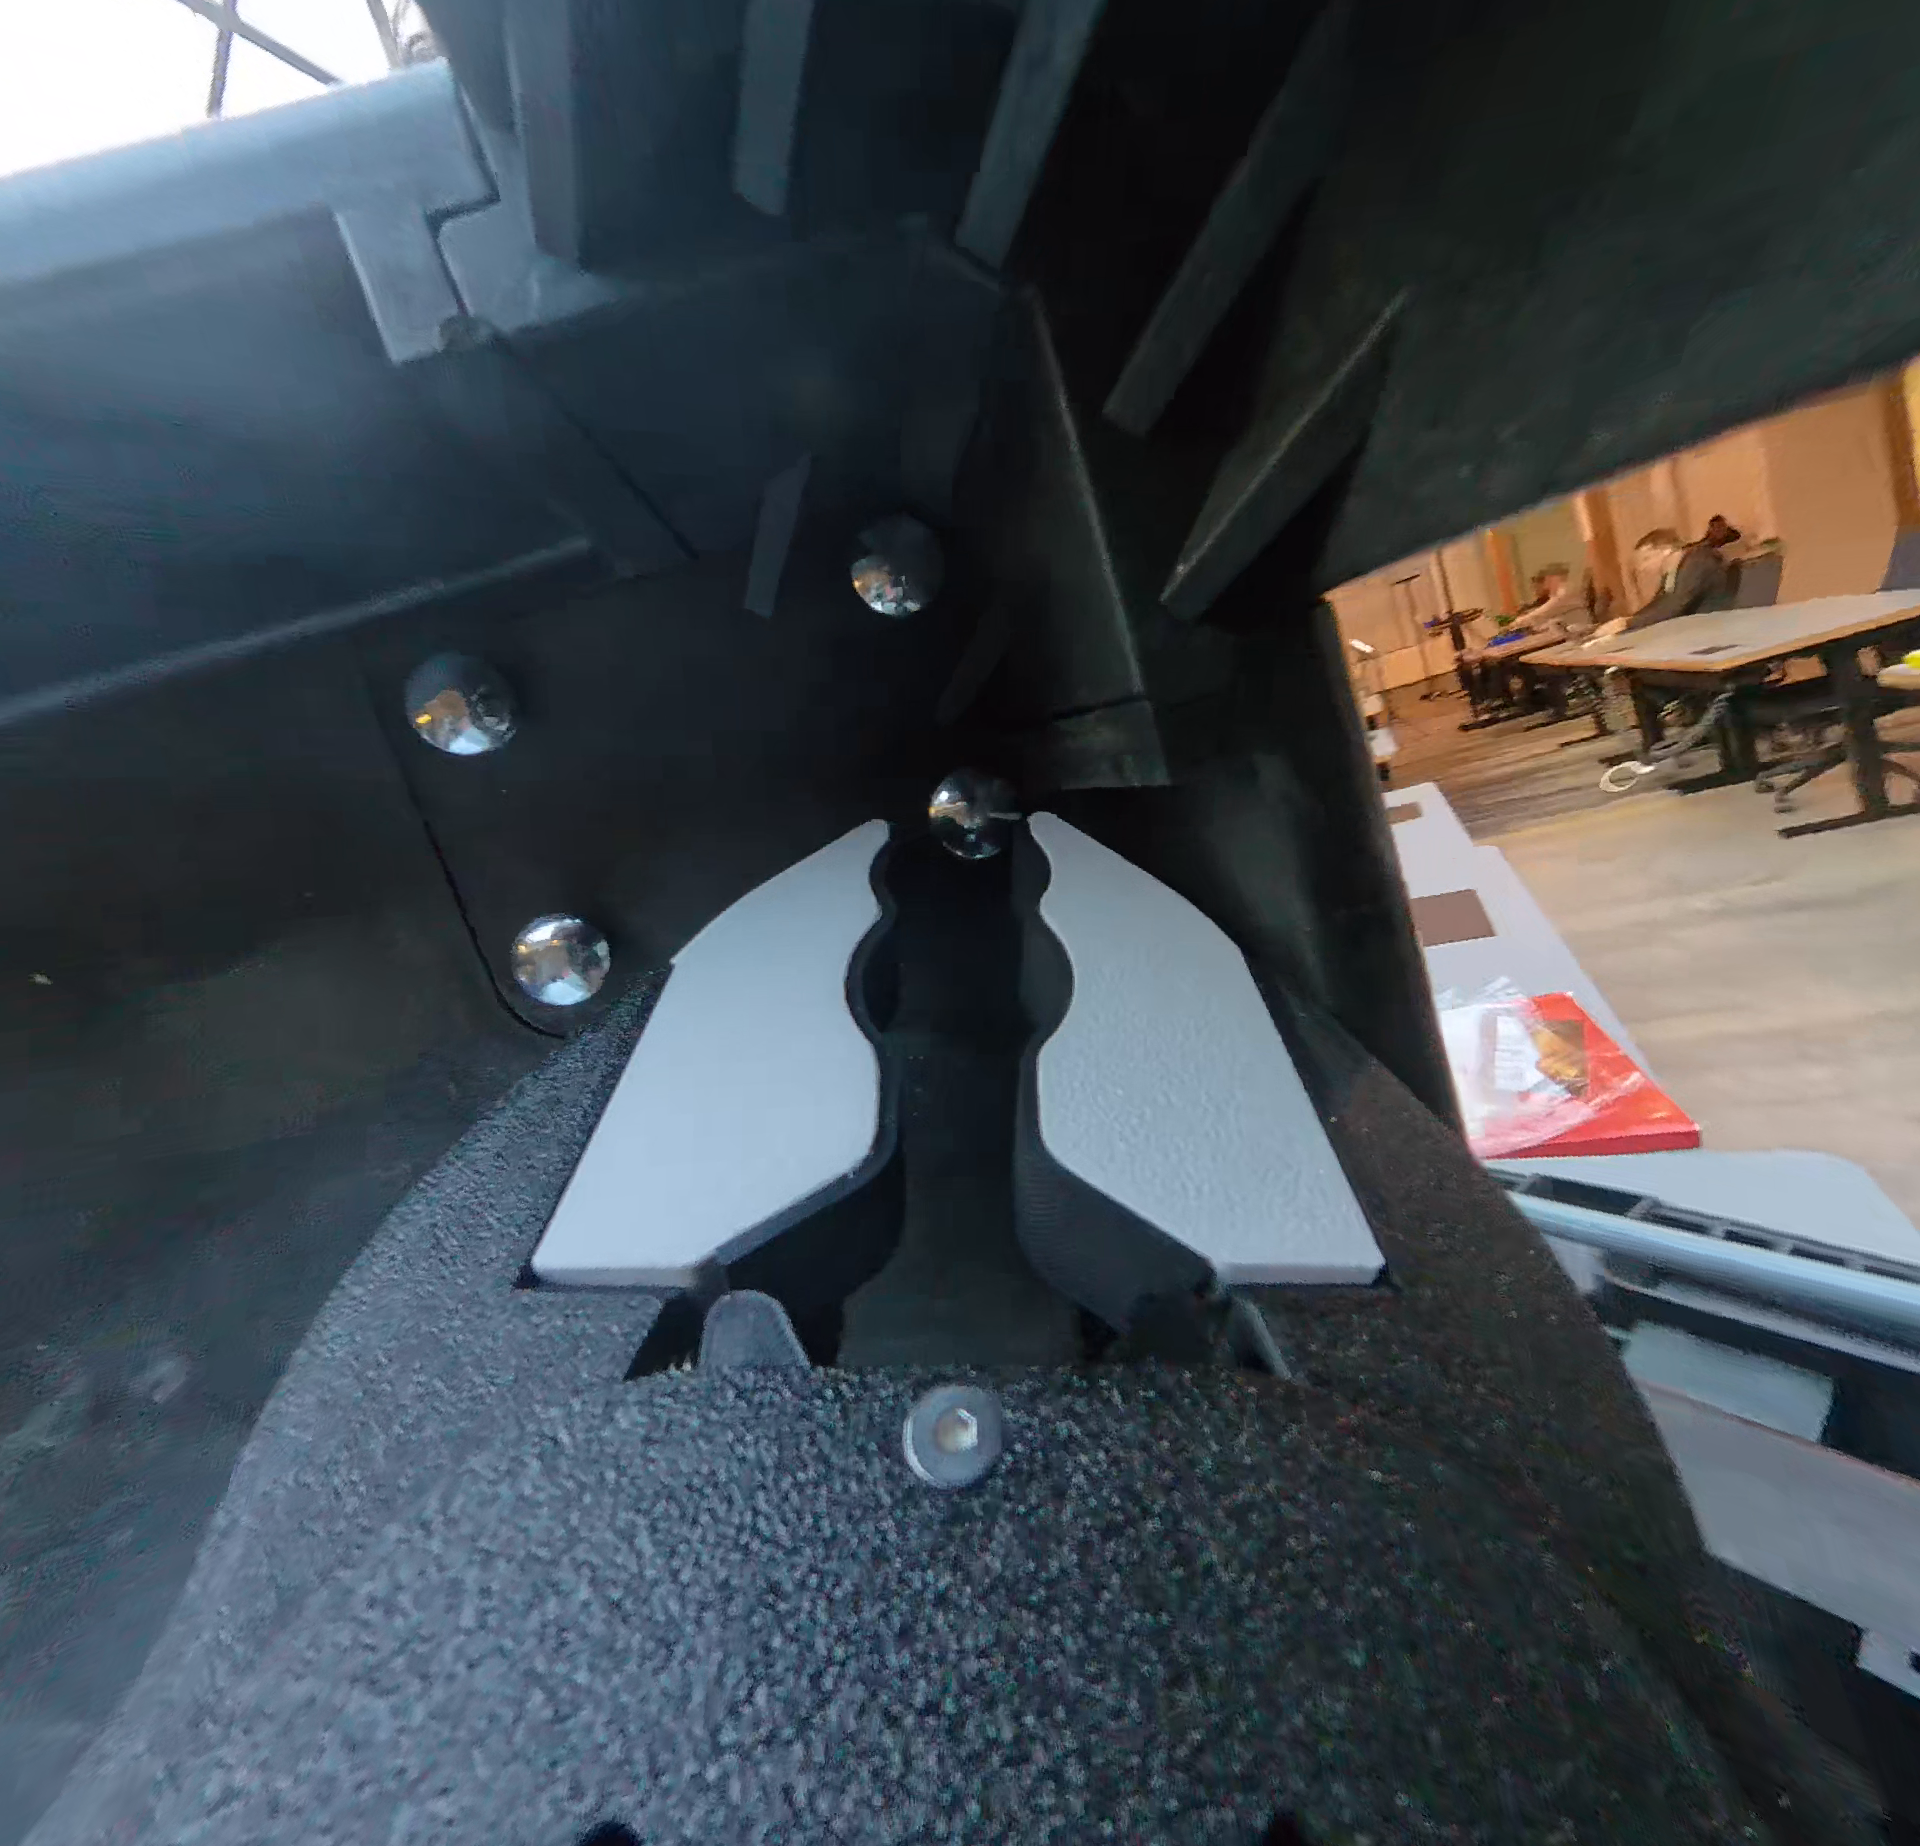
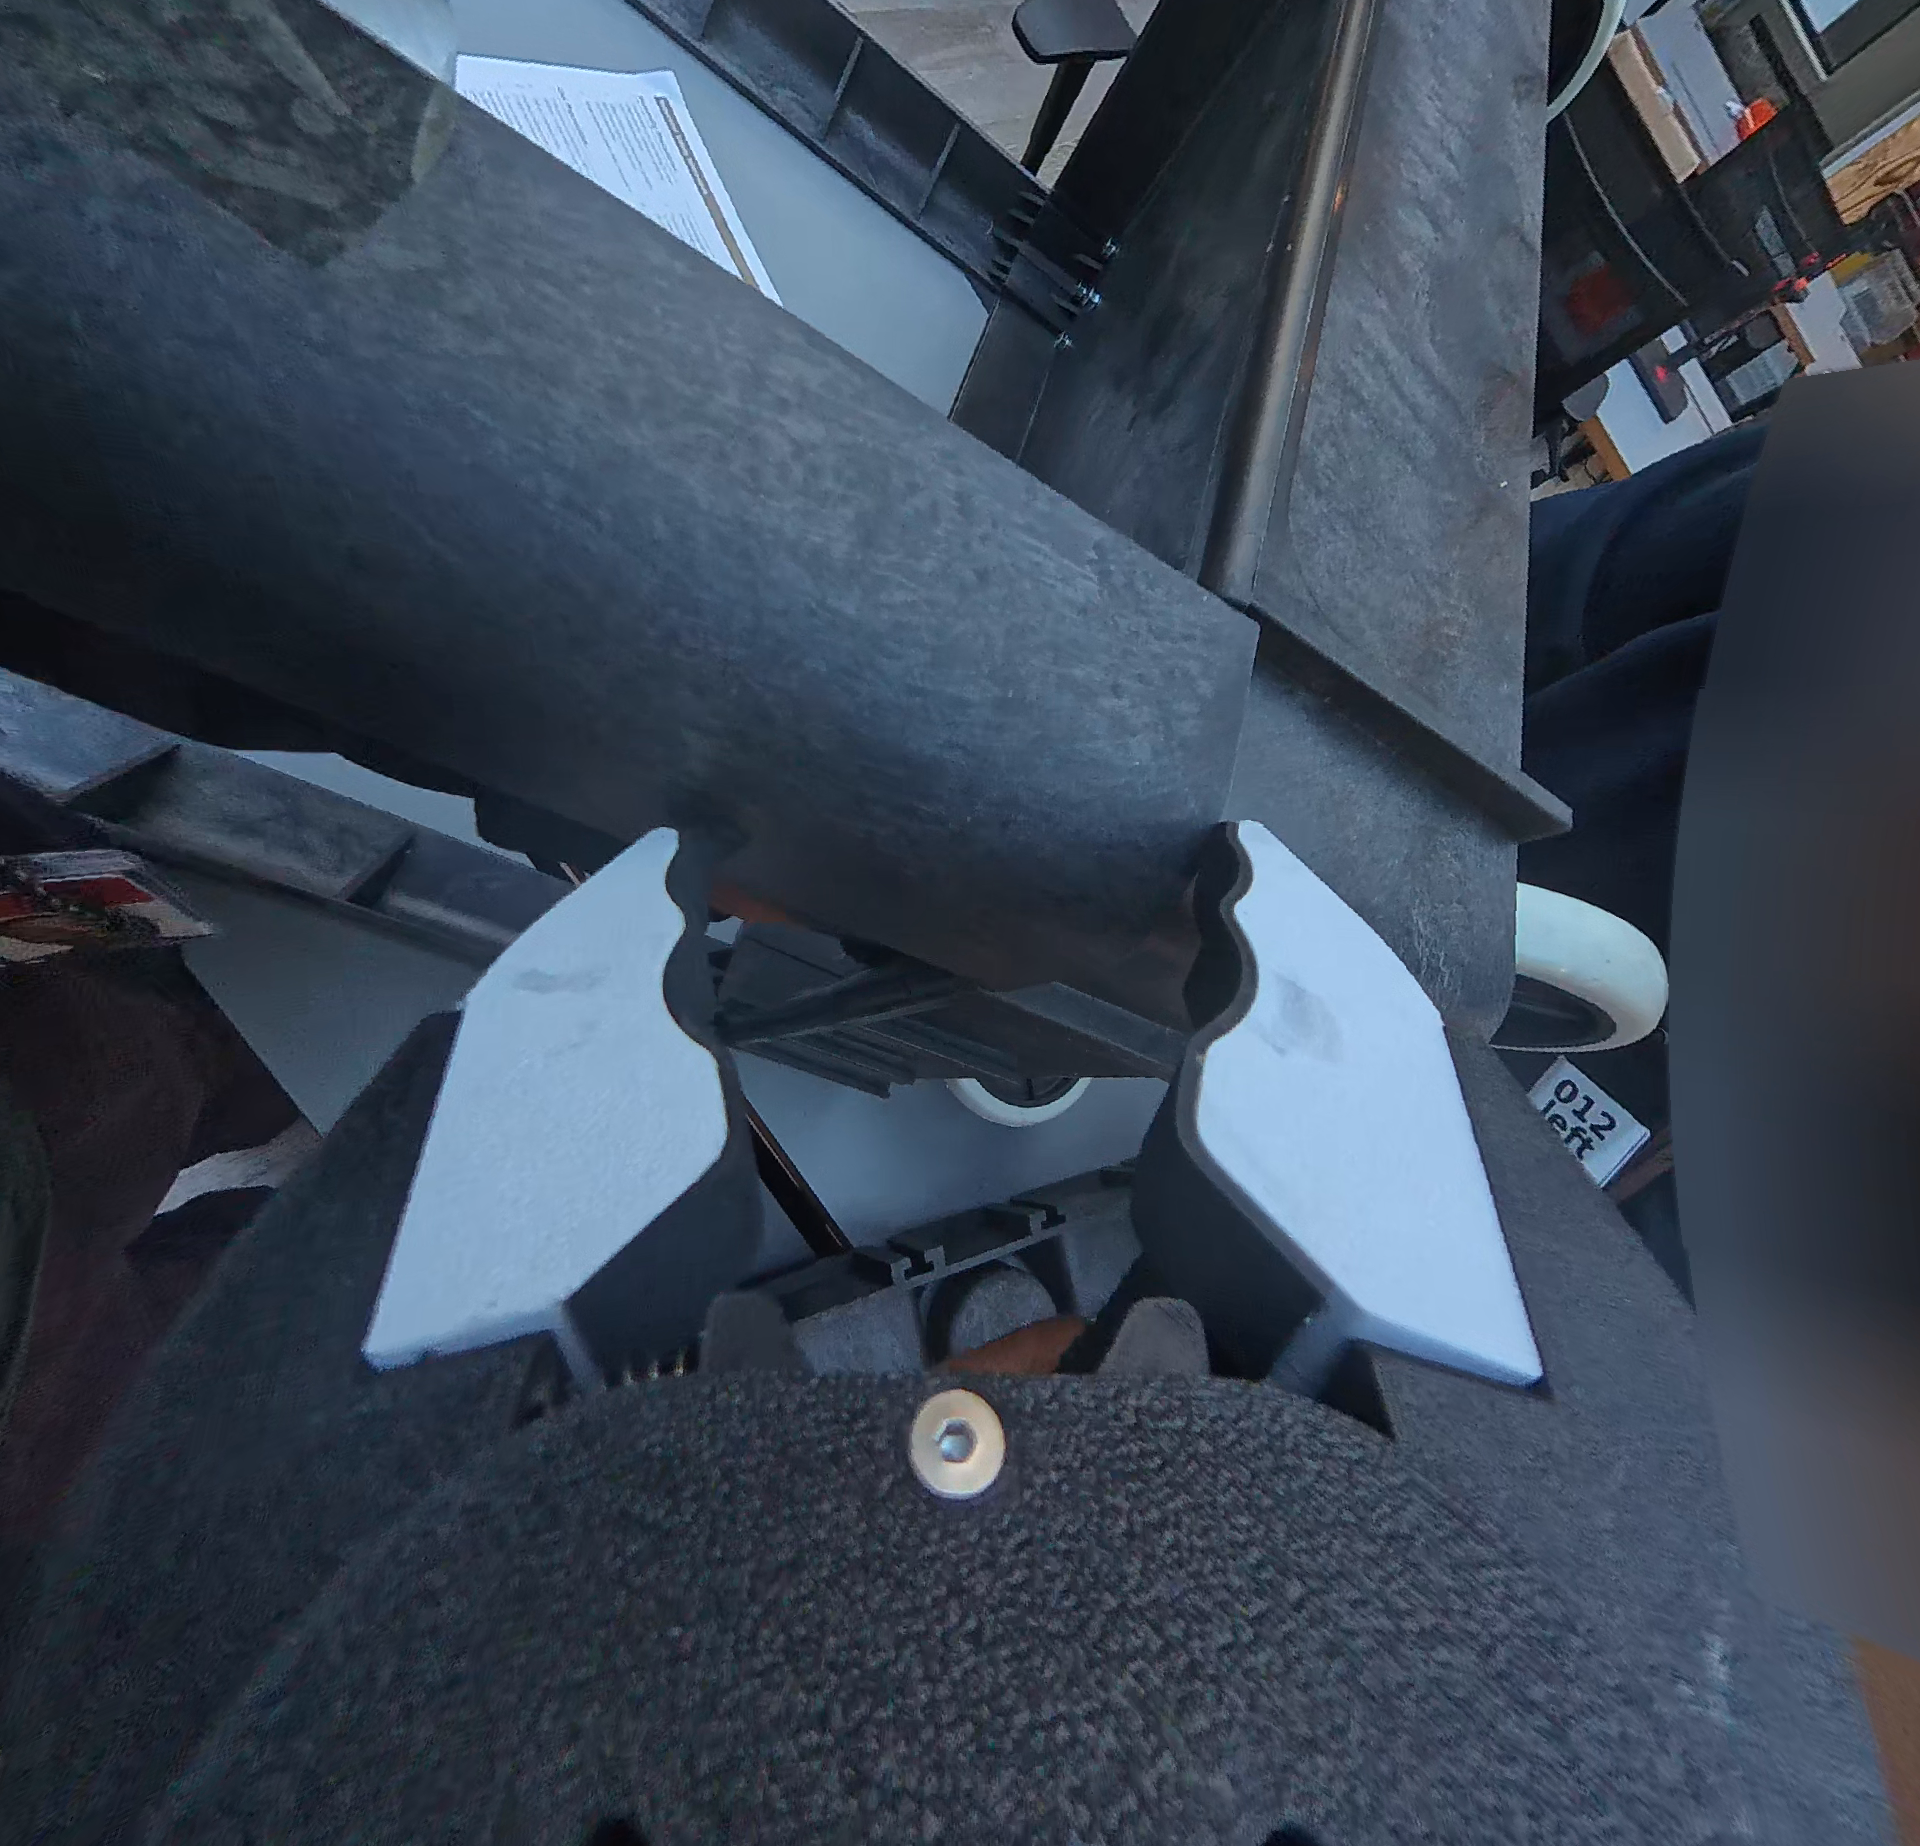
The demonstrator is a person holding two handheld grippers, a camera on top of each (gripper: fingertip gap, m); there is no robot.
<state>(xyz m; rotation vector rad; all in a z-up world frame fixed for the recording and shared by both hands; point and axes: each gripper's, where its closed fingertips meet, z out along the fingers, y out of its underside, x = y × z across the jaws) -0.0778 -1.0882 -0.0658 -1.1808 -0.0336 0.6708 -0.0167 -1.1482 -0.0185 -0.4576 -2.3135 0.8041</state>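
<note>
Left gripper (image 1: 958, 830): grey fingers (image 1: 748, 1069) nearly closed, narrow gap, nothing seen clamped; tips just short of a round chrome screw head (image 1: 968, 811) on the dark underside of a black plastic frame (image 1: 727, 425) with three more chrome screw heads (image 1: 457, 703). Beyond, at right, a red flat packet in clear wrap (image 1: 1579, 1079) on a grey surface (image 1: 1683, 1199). Right gripper (image 2: 956, 861): fingers (image 2: 1351, 1152) spread wide, tips touching both edges of a broad matte-black plastic beam (image 2: 623, 508) crossing diagonally; firm grip or mere contact not discernible. White printed sheet (image 2: 623, 155) behind.
</note>
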